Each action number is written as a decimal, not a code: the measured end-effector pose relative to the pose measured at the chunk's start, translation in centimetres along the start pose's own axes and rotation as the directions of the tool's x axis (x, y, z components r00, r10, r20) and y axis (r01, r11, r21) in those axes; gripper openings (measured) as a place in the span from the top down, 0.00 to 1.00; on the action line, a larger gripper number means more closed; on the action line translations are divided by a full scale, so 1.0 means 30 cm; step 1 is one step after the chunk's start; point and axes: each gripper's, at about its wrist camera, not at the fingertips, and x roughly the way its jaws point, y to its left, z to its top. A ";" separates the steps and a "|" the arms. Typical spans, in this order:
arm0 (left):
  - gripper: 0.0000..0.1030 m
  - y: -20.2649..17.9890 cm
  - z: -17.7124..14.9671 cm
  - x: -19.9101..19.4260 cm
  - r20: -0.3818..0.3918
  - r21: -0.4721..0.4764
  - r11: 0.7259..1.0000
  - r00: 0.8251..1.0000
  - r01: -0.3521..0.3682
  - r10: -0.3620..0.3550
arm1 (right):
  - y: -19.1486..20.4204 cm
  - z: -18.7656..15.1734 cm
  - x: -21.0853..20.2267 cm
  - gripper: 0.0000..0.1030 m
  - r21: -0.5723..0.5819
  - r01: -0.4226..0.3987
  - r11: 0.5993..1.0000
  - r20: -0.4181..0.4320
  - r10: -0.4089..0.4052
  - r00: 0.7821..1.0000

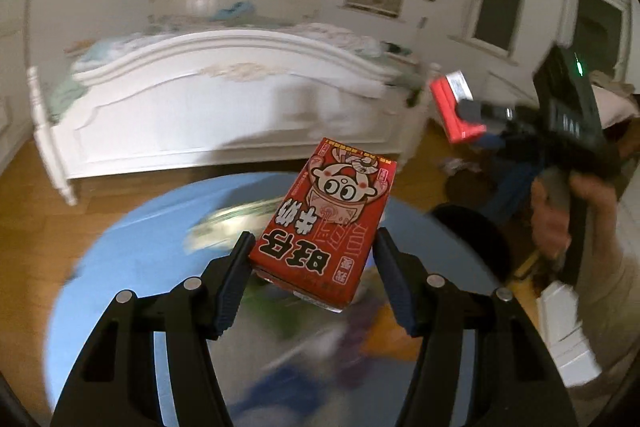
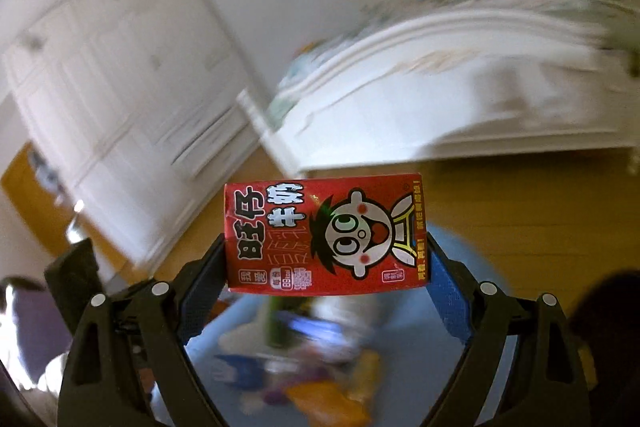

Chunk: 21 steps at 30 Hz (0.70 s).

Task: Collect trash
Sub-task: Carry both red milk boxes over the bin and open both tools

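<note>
My left gripper point(image 1: 316, 239) is shut on a red milk carton point(image 1: 332, 203) with a cartoon face, held tilted between its fingertips. It hangs over a round blue bin point(image 1: 120, 247) with blurred colourful trash inside. At the right of the left wrist view, a hand point(image 1: 560, 215) holds my right gripper point(image 1: 466, 109), shut on a second red carton point(image 1: 450, 95). In the right wrist view that second carton point(image 2: 326, 235) lies sideways between the fingers of my right gripper point(image 2: 325, 239). It is gripped by its ends above the blue bin point(image 2: 208, 343).
A white bed point(image 1: 224, 99) with rumpled bedding stands behind the bin on a wooden floor point(image 1: 36, 211). A white wardrobe point(image 2: 120, 87) fills the left of the right wrist view. A dark round object point(image 1: 472, 239) sits right of the bin.
</note>
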 end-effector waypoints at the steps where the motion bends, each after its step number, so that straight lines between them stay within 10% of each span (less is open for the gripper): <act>1: 0.42 -0.040 0.012 0.029 -0.003 0.003 1.000 1.000 0.019 -0.019 | -0.068 -0.021 -0.063 0.14 0.032 0.030 0.999 0.030 -0.031 0.999; 11: 0.42 -0.576 0.059 0.501 -0.143 -0.008 0.960 0.950 0.279 -0.277 | -0.607 -0.247 -0.422 0.14 0.285 0.285 0.915 0.100 -0.324 0.941; 21: 0.43 -0.815 -0.002 0.796 -0.293 -0.037 0.958 0.914 0.283 -0.281 | -0.899 -0.503 -0.416 0.14 0.448 0.328 0.832 0.023 -0.378 0.926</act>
